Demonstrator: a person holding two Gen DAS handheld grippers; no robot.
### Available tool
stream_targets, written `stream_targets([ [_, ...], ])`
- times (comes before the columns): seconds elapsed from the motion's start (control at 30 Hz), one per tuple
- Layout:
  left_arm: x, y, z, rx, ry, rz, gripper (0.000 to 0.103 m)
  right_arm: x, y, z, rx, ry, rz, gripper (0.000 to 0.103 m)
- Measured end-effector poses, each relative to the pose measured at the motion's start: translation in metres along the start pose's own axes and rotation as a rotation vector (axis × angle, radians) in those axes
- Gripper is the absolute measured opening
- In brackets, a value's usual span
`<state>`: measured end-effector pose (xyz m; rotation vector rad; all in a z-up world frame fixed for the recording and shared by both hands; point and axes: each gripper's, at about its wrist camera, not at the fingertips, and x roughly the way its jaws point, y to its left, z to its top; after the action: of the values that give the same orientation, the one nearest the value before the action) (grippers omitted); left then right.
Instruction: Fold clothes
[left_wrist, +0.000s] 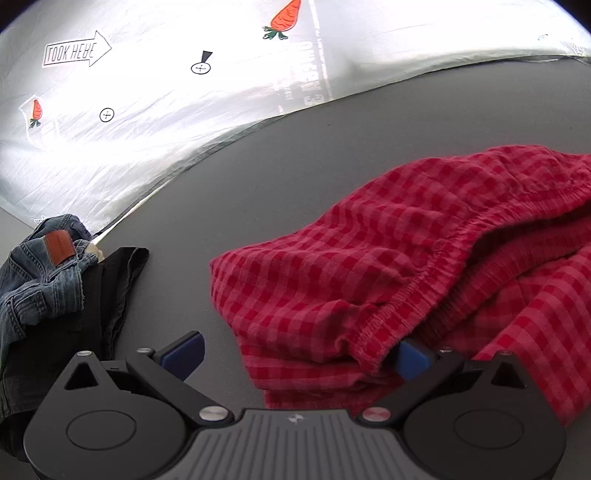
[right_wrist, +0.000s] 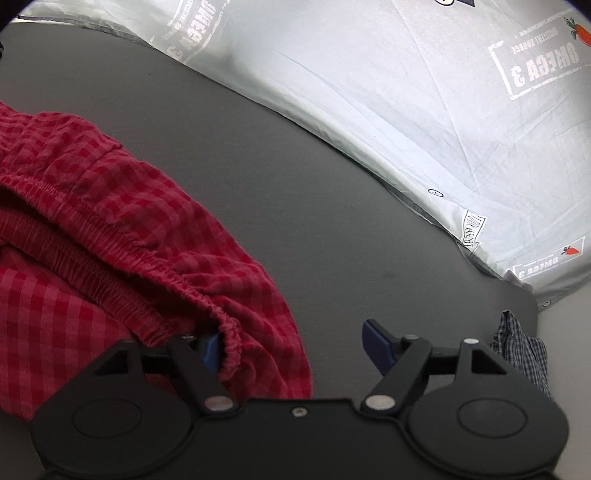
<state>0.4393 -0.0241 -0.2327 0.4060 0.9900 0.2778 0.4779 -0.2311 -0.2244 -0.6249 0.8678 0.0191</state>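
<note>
Your left fingers (left_wrist: 412, 358) stand apart, one tucked under the waistband of the red shorts (left_wrist: 369, 266) on the grey table (left_wrist: 258, 184), ready to pinch that corner. Your right fingers (right_wrist: 375, 341) also gape, straddling the opposite waistband end for a matching grip.

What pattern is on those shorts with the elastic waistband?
Red and pink gingham check on the shorts, clearest in the left wrist view.

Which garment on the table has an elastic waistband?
The red checked shorts: a gathered waistband runs along their open edge. The jeans carry a leather patch, and the black garment shows only plain hems.
</note>
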Motion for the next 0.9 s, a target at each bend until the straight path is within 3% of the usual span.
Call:
stream_targets([
  [0.17, -0.005, 0.011, 0.006, -0.057, -0.053, 0.089, 0.103, -0.006, -0.008, -0.006, 0.001, -0.024, -0.046, 0.078],
  [0.33, -0.043, 0.031, 0.023, -0.184, -0.184, 0.180, 0.103, -0.045, -0.029, -0.007, 0.048, -0.155, -0.117, 0.084],
  [0.6, -0.191, 0.088, 0.041, -0.406, -0.542, 0.311, 0.103, -0.180, -0.076, -0.015, 0.128, -0.513, -0.342, 0.092],
  [0.8, -0.315, 0.115, 0.018, -0.524, -0.784, 0.375, 0.103, -0.291, -0.115, -0.033, 0.203, -0.747, -0.452, 0.097],
  [0.9, -0.371, 0.125, -0.007, -0.556, -0.889, 0.416, 0.103, -0.335, -0.135, -0.055, 0.226, -0.827, -0.461, 0.099],
])
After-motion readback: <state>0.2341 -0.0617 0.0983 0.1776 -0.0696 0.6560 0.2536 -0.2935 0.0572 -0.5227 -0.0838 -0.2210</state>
